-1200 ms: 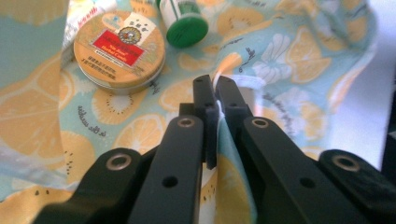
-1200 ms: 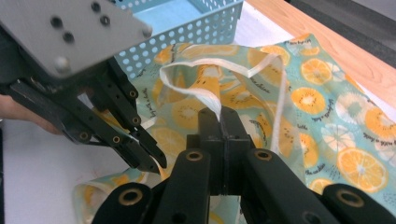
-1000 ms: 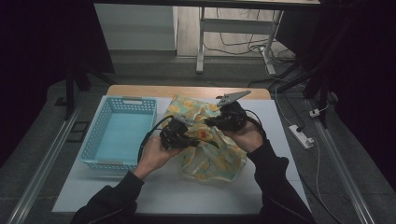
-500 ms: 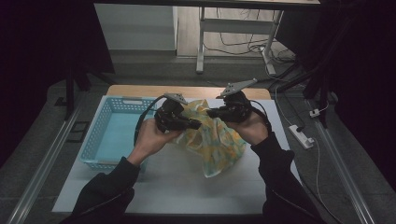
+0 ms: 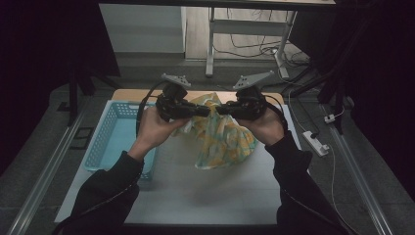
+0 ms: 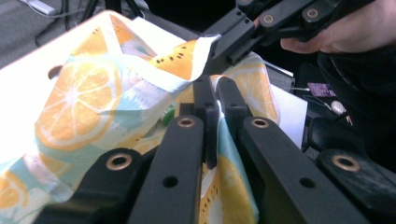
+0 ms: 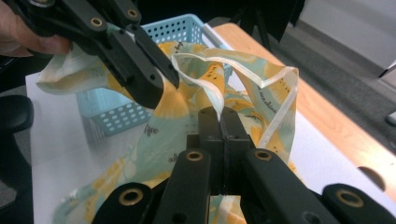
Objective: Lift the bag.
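Note:
A cloth point(image 5: 220, 137) printed with orange slices on pale green and yellow hangs above the white table point(image 5: 205, 196), its lower part drooping toward the tabletop. My left gripper point(image 5: 204, 111) is shut on the cloth's upper edge, and the fabric point(image 6: 84, 107) spreads to the left of its jaws. My right gripper point(image 5: 221, 109) is shut on the same edge a short way off, facing the left one. In the right gripper view the cloth point(image 7: 224, 116) loops up past the pinched hem, and the left gripper point(image 7: 163, 79) holds it at upper left.
A light blue plastic basket point(image 5: 110, 142) stands on the left side of the table, also seen as the basket point(image 7: 154, 74) behind the cloth. A wooden strip point(image 7: 327, 116) edges the table's far side. A power strip point(image 5: 315, 143) lies on the floor at right.
Both hands have risen, lifting the cloth off the table; it was lying crumpled and now hangs from the two grippers, which have come closer together.

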Motion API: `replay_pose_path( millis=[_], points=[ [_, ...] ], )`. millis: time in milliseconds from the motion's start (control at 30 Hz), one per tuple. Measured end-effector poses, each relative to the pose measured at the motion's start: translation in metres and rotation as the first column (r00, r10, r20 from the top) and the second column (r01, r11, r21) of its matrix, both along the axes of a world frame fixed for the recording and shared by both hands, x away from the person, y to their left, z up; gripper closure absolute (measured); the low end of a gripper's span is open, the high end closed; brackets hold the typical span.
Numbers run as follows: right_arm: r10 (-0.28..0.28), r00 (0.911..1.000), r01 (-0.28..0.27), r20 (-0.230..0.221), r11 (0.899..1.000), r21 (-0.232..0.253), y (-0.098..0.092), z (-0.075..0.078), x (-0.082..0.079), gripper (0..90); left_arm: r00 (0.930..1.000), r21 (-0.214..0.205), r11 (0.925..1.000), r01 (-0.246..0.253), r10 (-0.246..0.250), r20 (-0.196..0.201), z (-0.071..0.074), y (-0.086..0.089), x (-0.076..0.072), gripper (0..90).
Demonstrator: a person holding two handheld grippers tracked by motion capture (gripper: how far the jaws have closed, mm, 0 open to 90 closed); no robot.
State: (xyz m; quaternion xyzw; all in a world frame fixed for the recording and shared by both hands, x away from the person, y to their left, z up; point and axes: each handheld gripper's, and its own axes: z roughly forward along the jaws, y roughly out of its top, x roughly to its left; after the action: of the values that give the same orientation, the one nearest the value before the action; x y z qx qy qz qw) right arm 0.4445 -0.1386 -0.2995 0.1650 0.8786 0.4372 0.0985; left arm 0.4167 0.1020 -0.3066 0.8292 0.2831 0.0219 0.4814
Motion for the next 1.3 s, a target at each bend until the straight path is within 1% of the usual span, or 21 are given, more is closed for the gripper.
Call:
replay_pose_path(
  millis=[133,267,300,500,567,667,767,833,867,933,1000,1033,1067,1100,1167,1233,1267,1300],
  points=[
    [-0.006,0.9996,0.006,0.029,1.0,0.005,0.0,0.014,-0.001,90.0,0.9997,-0.013,0.9999,-0.011,0.011,0.024,0.017,0.002,0.003,89.0],
    [-0.021,0.9981,0.021,0.058,1.0,0.008,-0.001,0.029,0.0,90.0,0.9983,-0.009,0.9996,-0.026,0.026,0.052,0.034,0.003,0.004,89.0],
    [-0.025,0.9976,0.025,0.064,1.0,0.008,-0.001,0.032,0.0,90.0,0.9979,-0.013,0.9995,-0.03,0.031,0.057,0.038,0.004,0.005,89.0],
    [-0.051,0.9936,0.049,0.1,0.999,0.023,-0.005,0.052,0.003,90.0,0.9943,-0.02,0.9978,-0.063,0.064,0.085,0.057,0.007,0.009,89.0],
    [-0.061,0.9917,0.058,0.114,0.998,0.028,-0.006,0.059,0.003,90.0,0.9929,-0.027,0.9969,-0.074,0.076,0.092,0.062,0.008,0.012,89.0],
    [-0.081,0.9875,0.078,0.135,0.996,0.03,-0.008,0.07,0.005,90.0,0.9905,-0.027,0.9957,-0.089,0.091,0.103,0.071,0.008,0.015,89.0],
    [-0.101,0.9834,0.097,0.15,0.995,0.037,-0.01,0.08,0.007,90.0,0.9872,-0.026,0.9942,-0.105,0.107,0.119,0.078,0.006,0.019,88.9],
    [-0.115,0.9798,0.11,0.163,0.993,0.042,-0.01,0.087,0.008,90.0,0.9853,-0.034,0.993,-0.113,0.116,0.125,0.081,0.005,0.021,88.9],
    [-0.123,0.9776,0.116,0.17,0.992,0.05,-0.01,0.09,0.009,90.0,0.9839,-0.037,0.9924,-0.117,0.121,0.132,0.081,0.004,0.022,88.9],
    [-0.131,0.9758,0.123,0.175,0.991,0.056,-0.01,0.094,0.01,90.0,0.9833,-0.035,0.9923,-0.119,0.123,0.134,0.078,0.001,0.026,88.8],
    [-0.142,0.972,0.137,0.187,0.99,0.038,-0.009,0.091,0.011,90.0,0.9819,-0.029,0.9919,-0.124,0.127,0.141,0.072,-0.002,0.029,88.7],
    [-0.144,0.9722,0.14,0.185,0.99,0.033,-0.008,0.088,0.012,90.0,0.982,-0.027,0.9918,-0.125,0.128,0.139,0.068,-0.004,0.032,88.5],
    [-0.144,0.9737,0.143,0.176,0.99,0.024,-0.008,0.082,0.015,90.0,0.9826,-0.024,0.9921,-0.123,0.125,0.137,0.063,-0.006,0.035,88.4],
    [-0.146,0.9738,0.146,0.174,0.989,0.016,-0.007,0.076,0.017,90.0,0.9837,-0.012,0.9927,-0.12,0.121,0.133,0.058,-0.007,0.037,88.2],
    [-0.15,0.9747,0.152,0.166,0.988,0.001,-0.007,0.063,0.021,90.0,0.9827,0.002,0.9925,-0.122,0.12,0.14,0.05,-0.01,0.04,87.7],
    [-0.157,0.9773,0.158,0.142,0.987,0.002,-0.009,0.049,0.026,90.0,0.9846,0.013,0.9925,-0.122,0.119,0.128,0.04,-0.013,0.044,87.0],
    [-0.163,0.9783,0.164,0.128,0.986,0.002,-0.009,0.041,0.029,90.0,0.9842,0.019,0.992,-0.125,0.122,0.129,0.035,-0.015,0.045,86.6],
    [-0.167,0.9793,0.169,0.114,0.986,-0.001,-0.009,0.033,0.032,90.0,0.9853,0.031,0.9922,-0.121,0.117,0.125,0.029,-0.016,0.047,86.2]
  ],
)
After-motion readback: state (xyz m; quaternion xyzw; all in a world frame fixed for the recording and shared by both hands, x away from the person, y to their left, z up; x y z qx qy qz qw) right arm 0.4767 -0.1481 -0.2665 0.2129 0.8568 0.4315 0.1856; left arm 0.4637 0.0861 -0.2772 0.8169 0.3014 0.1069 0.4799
